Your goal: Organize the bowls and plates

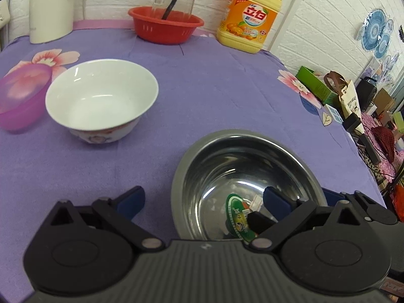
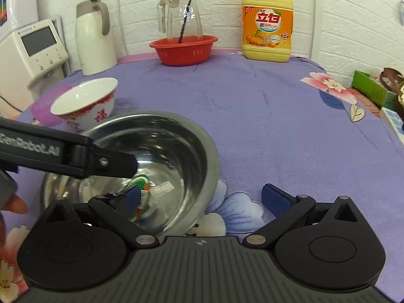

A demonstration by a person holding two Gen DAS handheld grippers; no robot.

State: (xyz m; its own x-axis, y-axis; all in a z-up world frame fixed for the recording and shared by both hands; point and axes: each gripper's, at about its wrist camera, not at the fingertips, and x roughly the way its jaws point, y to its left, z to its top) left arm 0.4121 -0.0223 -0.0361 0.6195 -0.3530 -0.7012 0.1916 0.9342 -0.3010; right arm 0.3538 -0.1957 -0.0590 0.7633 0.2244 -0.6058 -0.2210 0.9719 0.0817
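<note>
The stainless steel bowl (image 1: pixel 248 184) sits on the purple flowered surface (image 1: pixel 214 96), a green sticker (image 1: pixel 238 217) in its bottom. Both claws are spread wide: the left claw (image 1: pixel 203 203) straddles the bowl's left rim, the right claw (image 2: pixel 202 198) its right rim. Behind it stand a white porcelain bowl (image 1: pixel 101 98) and a translucent purple bowl (image 1: pixel 21 99), touching. Farther back are a red basket (image 2: pixel 183 49) and a detergent jug (image 2: pixel 267 22).

The yellow dish soap jug (image 2: pixel 267 22) at the worktop's back edge says "立白" in big red letters. The left gripper (image 2: pixel 68 156) says "GenRobot.AI" on its black arm.
</note>
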